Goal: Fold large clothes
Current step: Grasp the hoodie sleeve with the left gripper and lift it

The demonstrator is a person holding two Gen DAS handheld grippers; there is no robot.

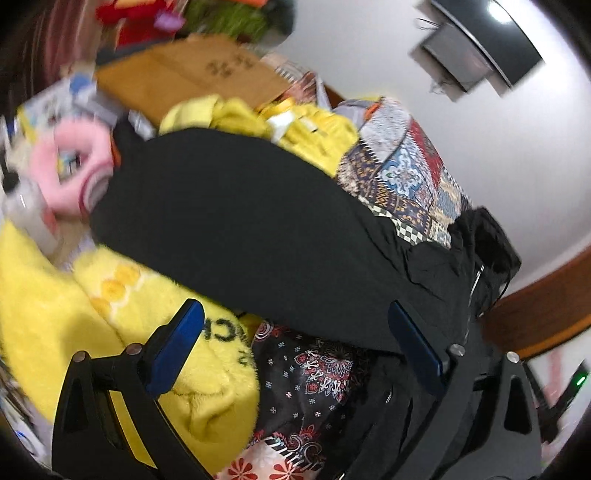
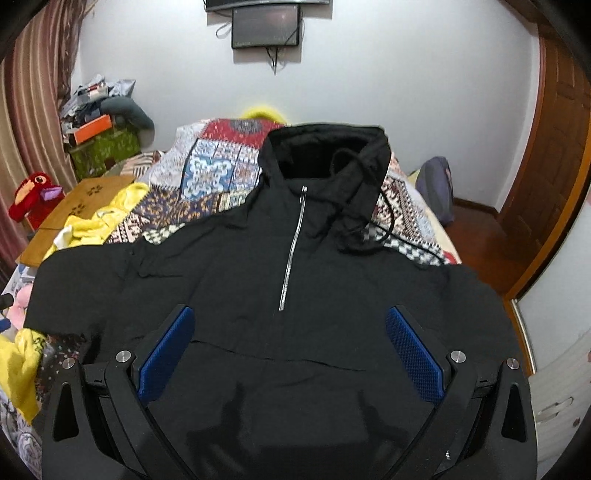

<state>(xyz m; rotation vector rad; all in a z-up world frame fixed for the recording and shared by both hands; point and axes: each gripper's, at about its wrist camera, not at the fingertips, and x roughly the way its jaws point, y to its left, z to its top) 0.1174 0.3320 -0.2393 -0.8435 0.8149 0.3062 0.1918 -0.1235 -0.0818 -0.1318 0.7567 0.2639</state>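
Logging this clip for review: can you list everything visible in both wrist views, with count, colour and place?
Hoodie: one, black, spread flat on the bed, hood away from the camera, silver zipper down the chest.
Quilt: one, multicolour patchwork, under the hoodie.
Yellow fleece items: at least two, left side of the bed.
Floral fabric: one, dark with red and white print, near bed edge.
Plush toy: one, red, left by the curtain.
Cardboard sheet: one, brown, left of the bed.
Wall screen: one, black, on the white wall.
Door: one, brown wood, right.
Left gripper: black with blue pads, open, holding nothing.
Right gripper: same, open above the hoodie.
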